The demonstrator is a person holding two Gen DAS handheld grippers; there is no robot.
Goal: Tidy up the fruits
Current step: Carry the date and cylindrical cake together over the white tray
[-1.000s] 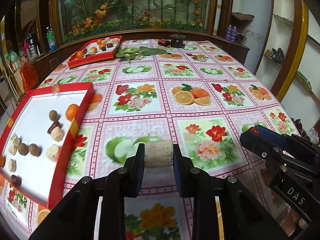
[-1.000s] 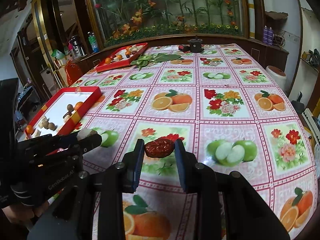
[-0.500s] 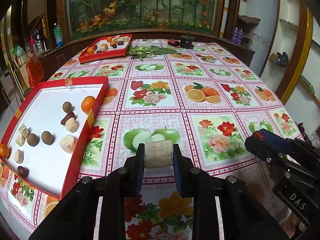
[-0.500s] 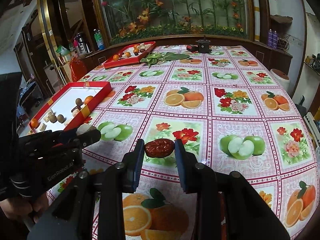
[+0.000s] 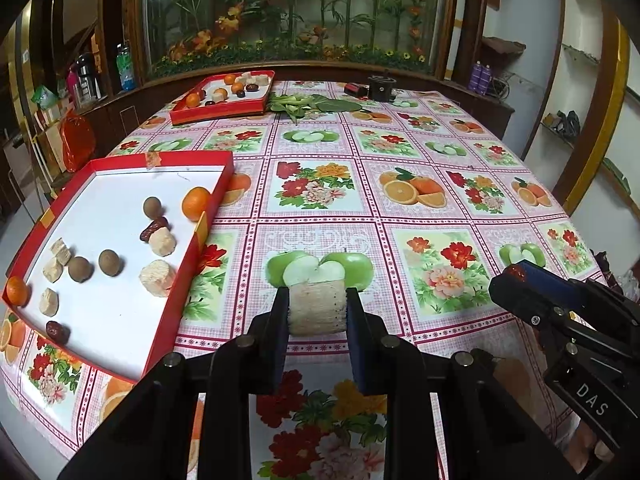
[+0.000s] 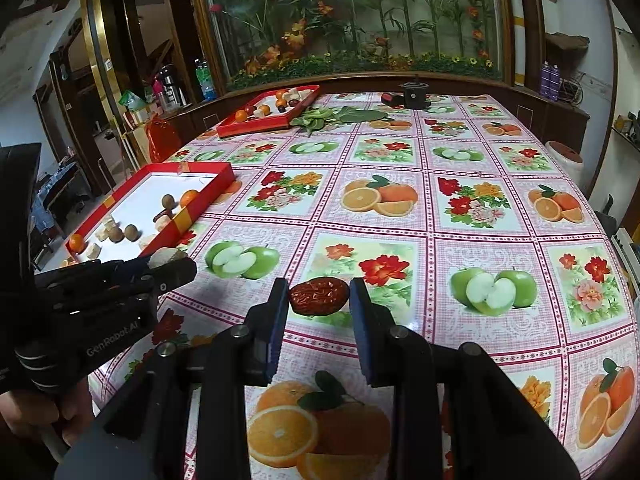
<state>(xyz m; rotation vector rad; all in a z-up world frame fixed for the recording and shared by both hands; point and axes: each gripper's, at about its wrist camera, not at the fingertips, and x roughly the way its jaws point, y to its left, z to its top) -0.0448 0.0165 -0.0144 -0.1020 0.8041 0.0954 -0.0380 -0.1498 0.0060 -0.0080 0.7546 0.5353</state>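
Now the left tool (image 5: 318, 312) is clamped on a pale fibrous chunk (image 5: 317, 309), held above the surface (image 5: 400, 240) beside the red tray (image 5: 192, 252); the right tool (image 6: 319, 298) grips a wrinkled red date (image 6: 319, 296).

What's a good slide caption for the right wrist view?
Right gripper holding a red date above the fruit-print tablecloth, near red tray at left.

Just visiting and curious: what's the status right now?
Left gripper shut on pale cane chunk. Right gripper shut on red date. Near red tray at left, path clear.
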